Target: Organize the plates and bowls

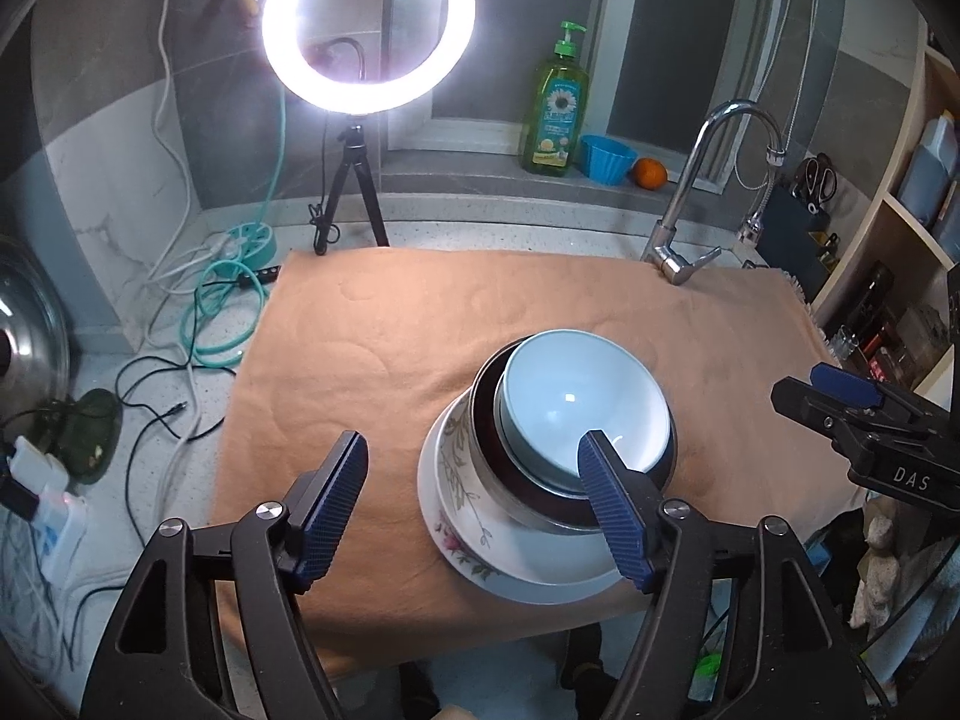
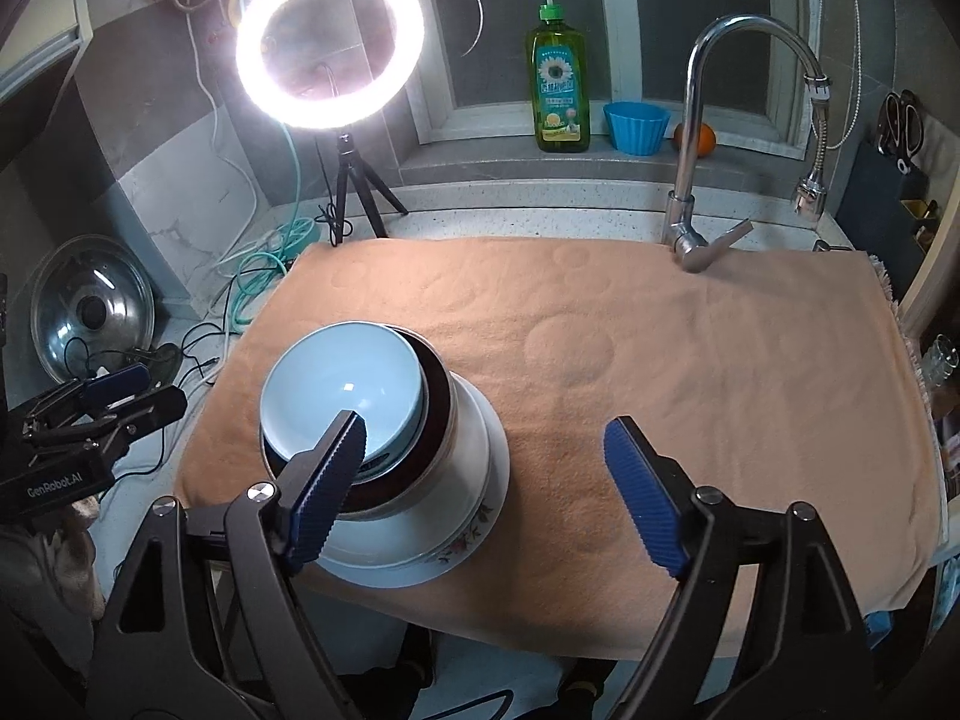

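Left tool: my left-hand unit; its two blue ribbed fingers stand wide apart with nothing between them. It hangs over the near edge of the towel, and its right finger overlaps the stack in the left wrist view. I cannot tell if it touches.
Right tool: fingers likewise spread wide, holding nothing. Its left finger crosses the front of the stack in its own view; contact not clear to me.
Light blue bowl: top of the stack, upright, nested inside the dark bowl.
Dark bowl: second item, dark red-brown inside with a metallic outer wall; sits in the floral bowl.
Floral bowl: white with a flower pattern, bottom of the stack, resting on the towel.
Stack position: near front part of the towel; right of centre in my left view, left of centre in my right view.
Orange towel: spread flat over the desk, carrying the stack.
Faucet: chrome, at the towel's far edge.
Ring light: lit, on a small tripod at the far left.
Soap bottle: green pump bottle on the window ledge.
Blue cup: beside the bottle.
Orange: on the ledge, partly behind the faucet.
Pot lid: leaning at far left.
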Tool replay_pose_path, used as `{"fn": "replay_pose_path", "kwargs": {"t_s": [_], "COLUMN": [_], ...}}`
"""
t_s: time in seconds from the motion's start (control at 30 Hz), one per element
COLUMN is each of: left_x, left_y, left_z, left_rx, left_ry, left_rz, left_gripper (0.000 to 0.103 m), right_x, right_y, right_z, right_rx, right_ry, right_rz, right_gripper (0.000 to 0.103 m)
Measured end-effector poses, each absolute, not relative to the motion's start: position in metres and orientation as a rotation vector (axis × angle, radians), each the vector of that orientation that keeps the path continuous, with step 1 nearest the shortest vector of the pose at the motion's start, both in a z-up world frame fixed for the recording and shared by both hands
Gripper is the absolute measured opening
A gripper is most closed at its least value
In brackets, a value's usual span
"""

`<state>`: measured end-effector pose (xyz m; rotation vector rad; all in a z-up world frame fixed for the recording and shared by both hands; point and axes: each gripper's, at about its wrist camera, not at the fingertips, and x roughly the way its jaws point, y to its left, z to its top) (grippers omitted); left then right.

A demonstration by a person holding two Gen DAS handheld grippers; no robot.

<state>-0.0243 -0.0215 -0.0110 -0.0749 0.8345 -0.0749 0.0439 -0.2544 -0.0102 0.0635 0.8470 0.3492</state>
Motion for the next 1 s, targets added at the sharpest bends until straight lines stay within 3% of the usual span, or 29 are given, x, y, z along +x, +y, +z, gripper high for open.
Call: {"fn": "replay_pose_path", "kwargs": {"t_s": [0.33, 0.47, 1.0], "left_x": [-0.036, -0.038, -0.041], "left_y": [-0.021, -0.02, -0.024], "left_z": [-0.005, -0.002, 0.008], "left_rx": [-0.07, -0.075, -0.075], "left_ry": [0.814, 0.807, 0.775], "left_rz": [-0.036, -0.029, -0.03], "left_gripper": [0.073, 0.073, 0.073], "right_x": [0.027, 0.021, 0.014], "right_y": [-0.258, -0.256, -0.253], "right_z": [-0.004, 0.005, 0.02], "right_rx": [0.055, 0.032, 0.025], "right_ry": [0.804, 0.763, 0.714], "right_rz": [0.308, 0.298, 0.289], "right_gripper": [0.085, 0.09, 0.091]}}
